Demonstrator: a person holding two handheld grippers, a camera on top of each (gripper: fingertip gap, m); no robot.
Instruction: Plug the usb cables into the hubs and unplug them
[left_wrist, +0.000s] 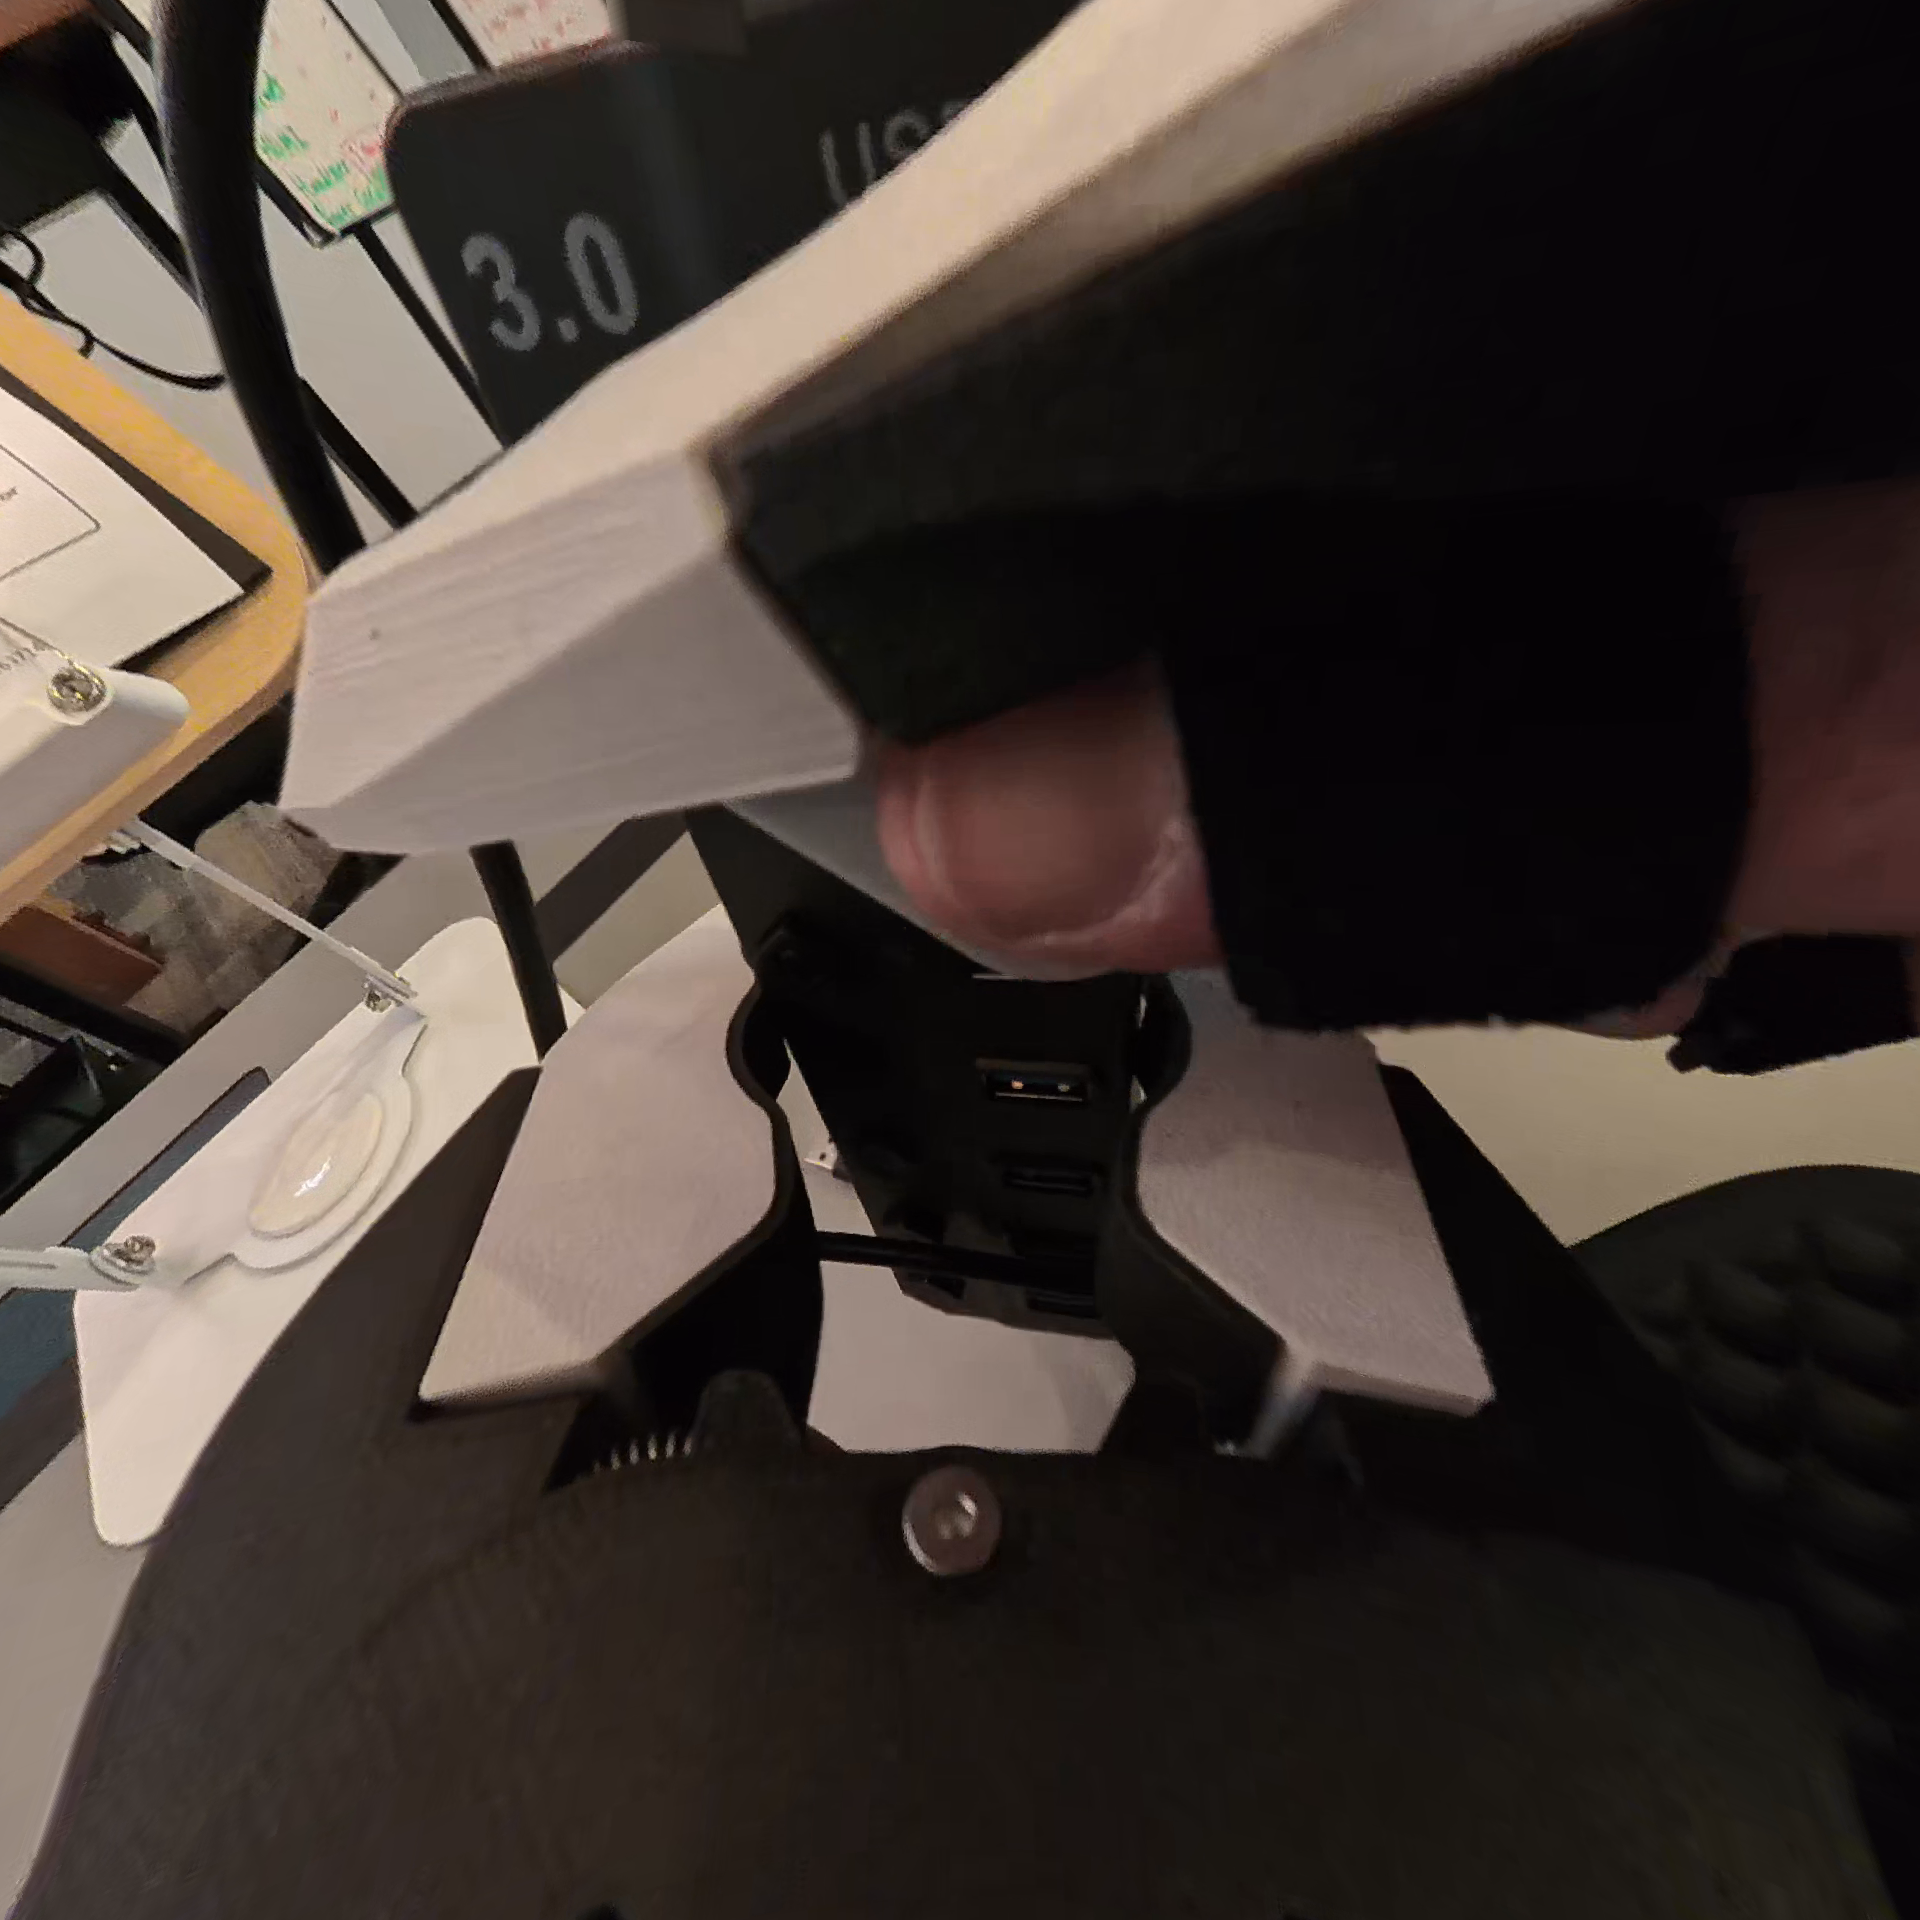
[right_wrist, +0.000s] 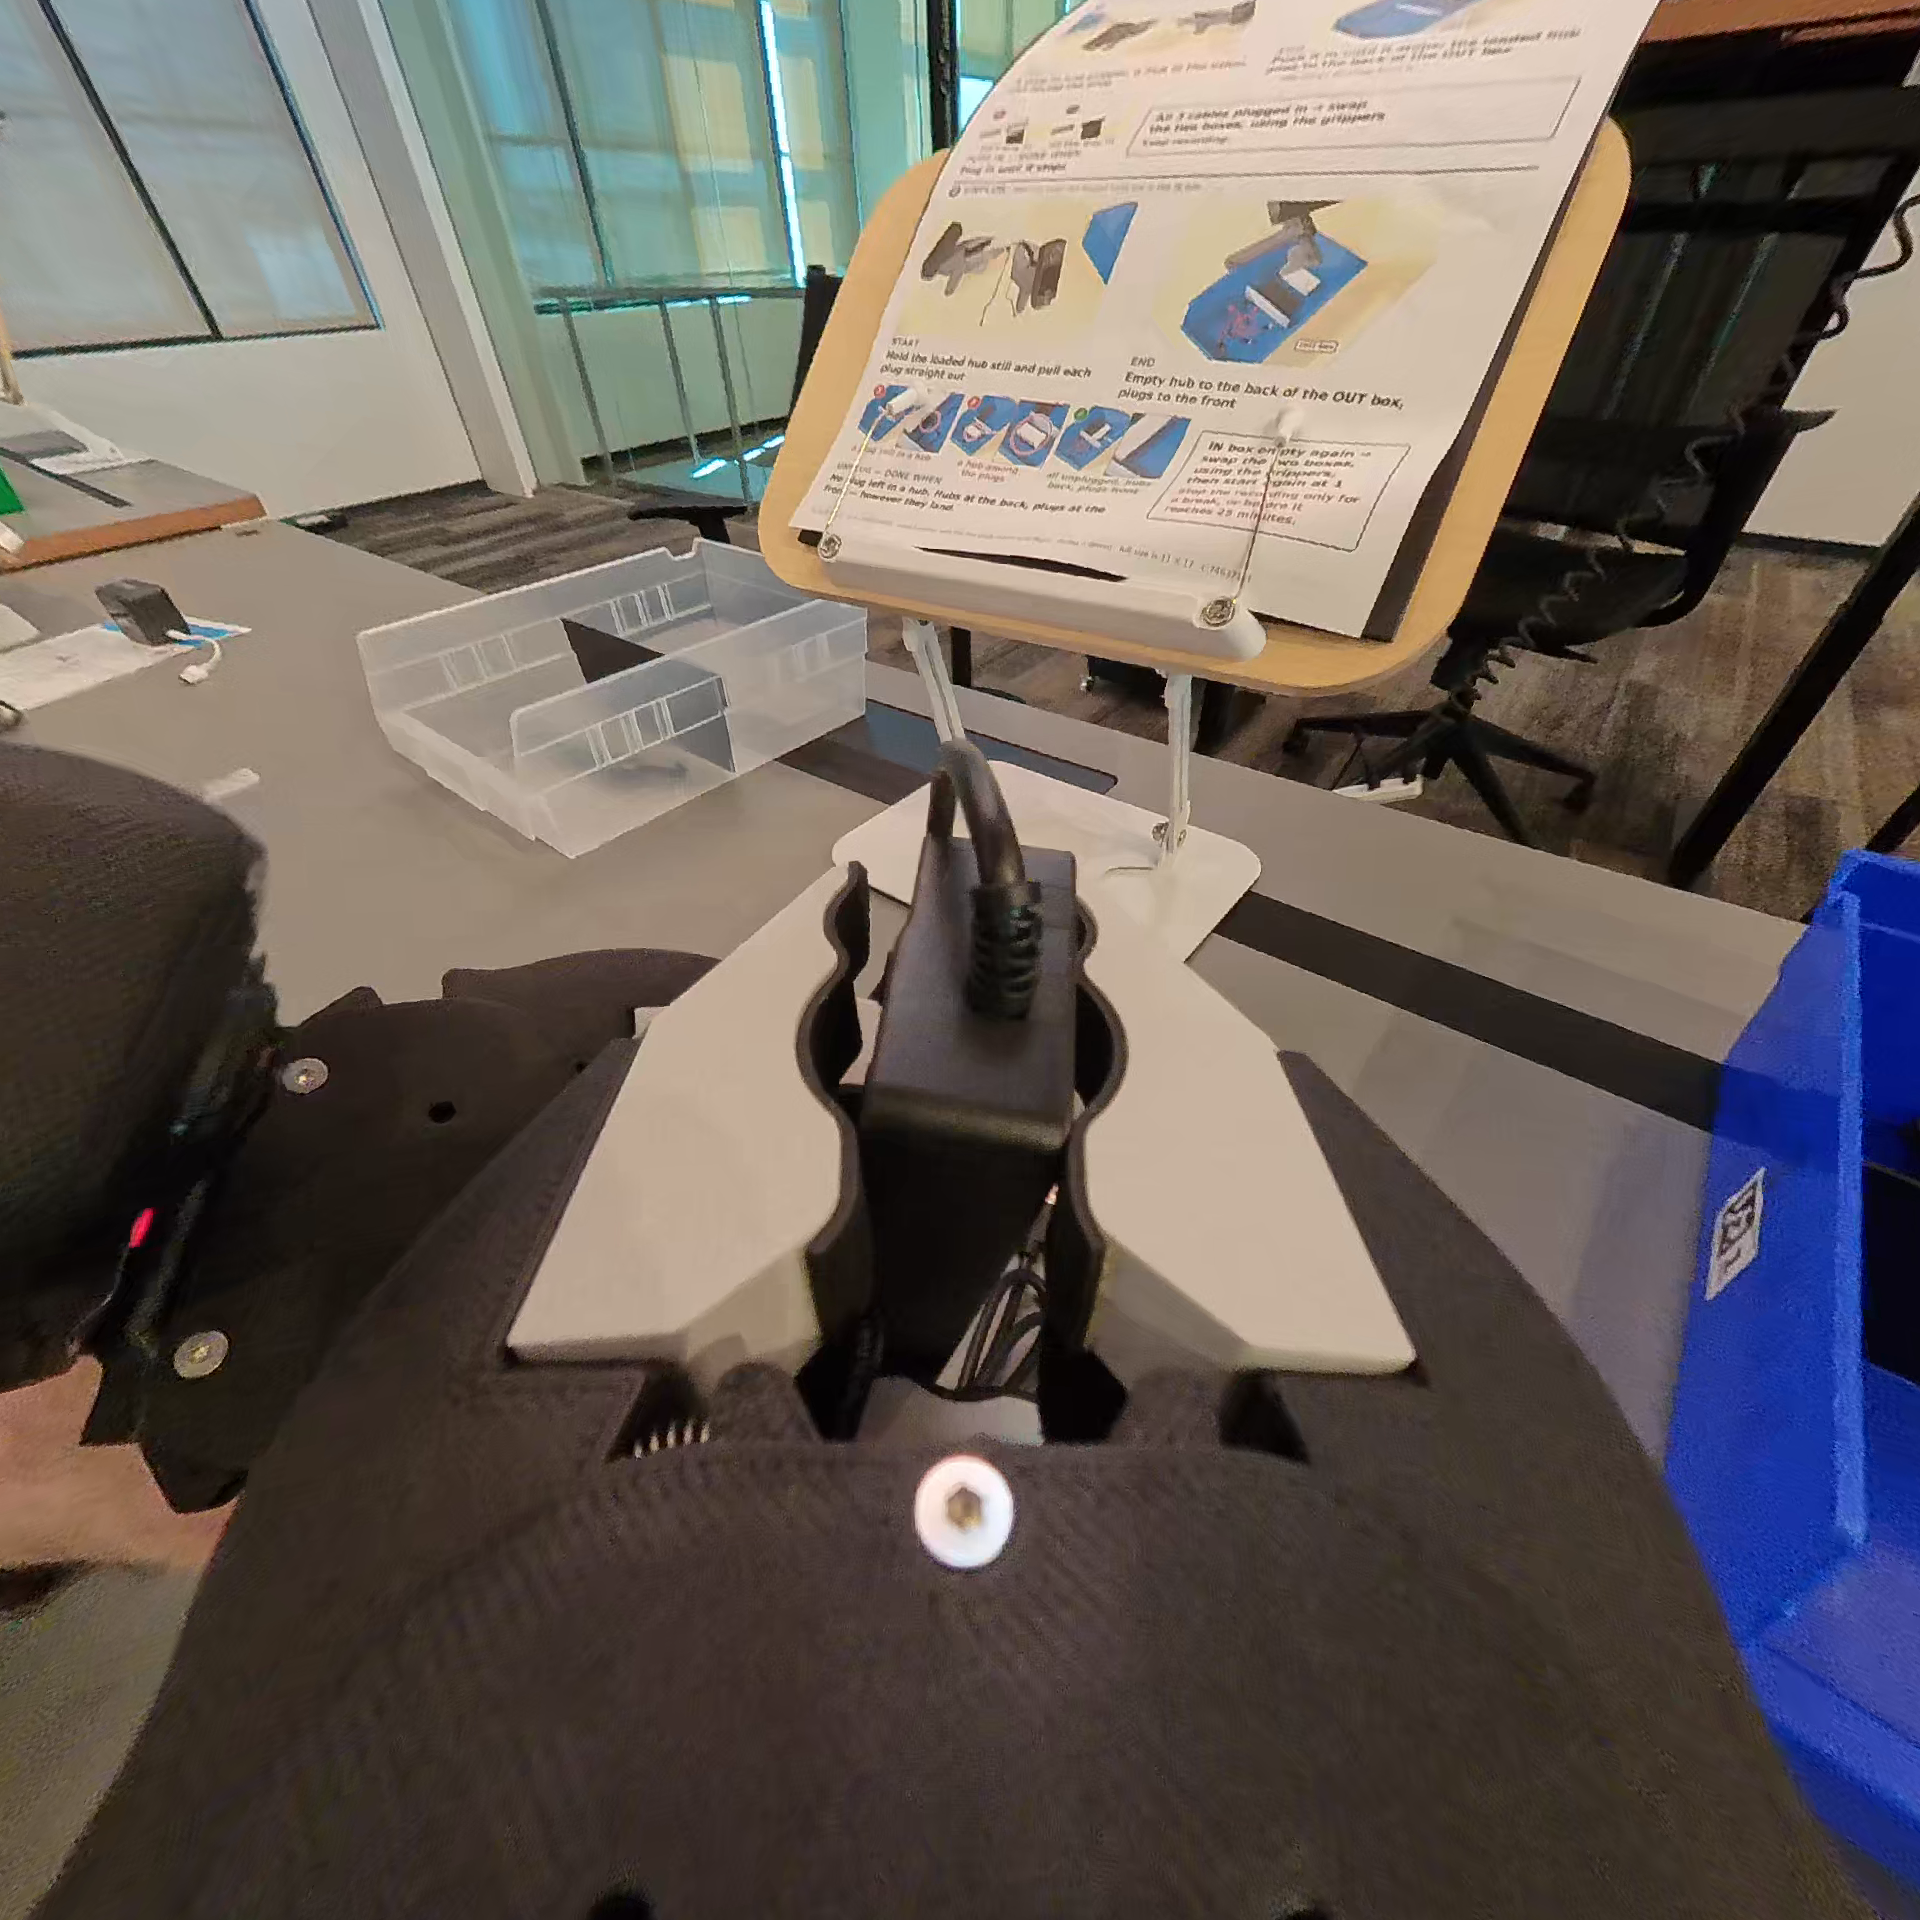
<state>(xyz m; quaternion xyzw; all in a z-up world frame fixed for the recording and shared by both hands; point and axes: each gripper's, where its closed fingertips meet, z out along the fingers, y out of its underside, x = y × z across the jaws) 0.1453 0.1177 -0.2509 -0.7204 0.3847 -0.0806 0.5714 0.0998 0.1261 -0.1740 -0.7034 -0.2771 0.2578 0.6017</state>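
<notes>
R wrist cam: my right gripper (right_wrist: 971, 1049) is clamped on the black USB hub (right_wrist: 971, 1070), both white fingers (right_wrist: 717, 1132) pressing its sides. The hub stands on end between them, strain-relief end pointing away from cam, and its thick black cable (right_wrist: 977, 821) arches up and back behind it. Thin black wires hang under the hub, down in the gap near the gripper base.

L wrist cam: my left gripper (left_wrist: 951, 1153) is closed around the port end of the same hub (left_wrist: 966, 1122); ports (left_wrist: 1037, 1087) face cam, stacked along its edge. Can't tell what the fingers actually grip, the hub body or a plug: the contact is dark and partly hidden. A thin black wire (left_wrist: 935, 1257) crosses the gap just below the ports. The R gripper's white finger (left_wrist: 582, 644) fills the upper frame, w/ a thumb (left_wrist: 1039, 842) and black glove (left_wrist: 1455, 727) right behind it. View is blurred.

Surroundings: grey table (right_wrist: 436, 862); clear plastic divided bin (right_wrist: 623, 696) far L, blue bin (right_wrist: 1808, 1351) at R edge. Wooden doc stand (right_wrist: 1226, 416) w/ a printed instruction sheet sits just beyond the hub on a white base (right_wrist: 1195, 873). Small black adapter w/ white lead (right_wrist: 145, 613) far L on table.
</notes>
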